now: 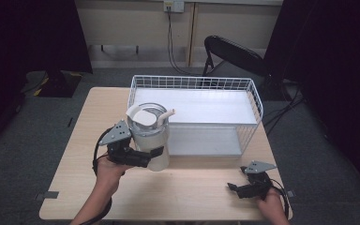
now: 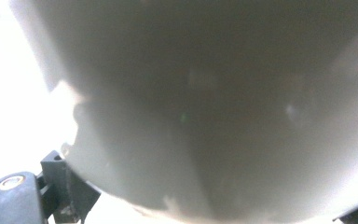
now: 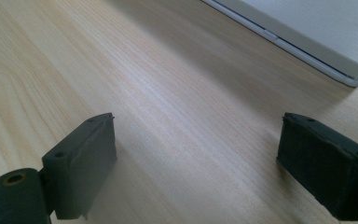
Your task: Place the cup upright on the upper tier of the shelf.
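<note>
Tall white plastic jug (image 1: pixel 149 138) was clamped by the left hand-held gripper (image 1: pixel 146 156), beside a white wire basket (image 1: pixel 258 105). Right hand-held gripper (image 3: pixel 196 163) was spread, empty, over the pale wooden surface (image 3: pixel 168 84).

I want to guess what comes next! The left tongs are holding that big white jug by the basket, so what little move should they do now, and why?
Probably carry the white jug up and over the near rim of the wire basket. The left tongs grip it beside that basket, whose white floor is bare, while the right tongs rest open on the table.
</note>
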The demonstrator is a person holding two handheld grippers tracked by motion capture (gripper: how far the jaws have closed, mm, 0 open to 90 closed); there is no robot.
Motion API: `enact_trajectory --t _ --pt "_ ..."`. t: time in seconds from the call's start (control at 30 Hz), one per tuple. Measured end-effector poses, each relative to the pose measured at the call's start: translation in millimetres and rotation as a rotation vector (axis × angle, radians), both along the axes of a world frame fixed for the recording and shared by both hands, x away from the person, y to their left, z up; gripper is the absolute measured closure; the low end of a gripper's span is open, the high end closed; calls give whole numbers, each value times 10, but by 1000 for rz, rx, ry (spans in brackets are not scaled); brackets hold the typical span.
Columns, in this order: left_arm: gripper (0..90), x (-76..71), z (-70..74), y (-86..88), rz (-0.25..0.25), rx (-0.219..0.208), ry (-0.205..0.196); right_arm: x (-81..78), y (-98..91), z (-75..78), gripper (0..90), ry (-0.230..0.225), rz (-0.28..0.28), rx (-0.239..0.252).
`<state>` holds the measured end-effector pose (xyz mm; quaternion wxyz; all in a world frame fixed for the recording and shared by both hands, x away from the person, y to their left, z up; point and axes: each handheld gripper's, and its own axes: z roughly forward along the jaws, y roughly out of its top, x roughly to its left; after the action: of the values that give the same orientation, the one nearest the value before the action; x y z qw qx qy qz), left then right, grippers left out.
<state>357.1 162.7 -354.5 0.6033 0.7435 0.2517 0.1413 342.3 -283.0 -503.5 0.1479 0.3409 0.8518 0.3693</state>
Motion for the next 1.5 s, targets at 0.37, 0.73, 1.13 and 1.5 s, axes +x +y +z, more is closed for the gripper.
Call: enact_trajectory --t 0.37,0.73,1.13,1.5 --pt "98 69 133 -25 13 11 3 0 0 0 107 0 0 0" --pt "98 141 270 -67 12 7 -8 0 0 0 107 0 0 0" --pt "98 189 428 -106 12 -4 -18 0 0 0 107 0 0 0" --pt "98 248 610 -148 13 -3 -29 0 0 0 107 0 0 0"
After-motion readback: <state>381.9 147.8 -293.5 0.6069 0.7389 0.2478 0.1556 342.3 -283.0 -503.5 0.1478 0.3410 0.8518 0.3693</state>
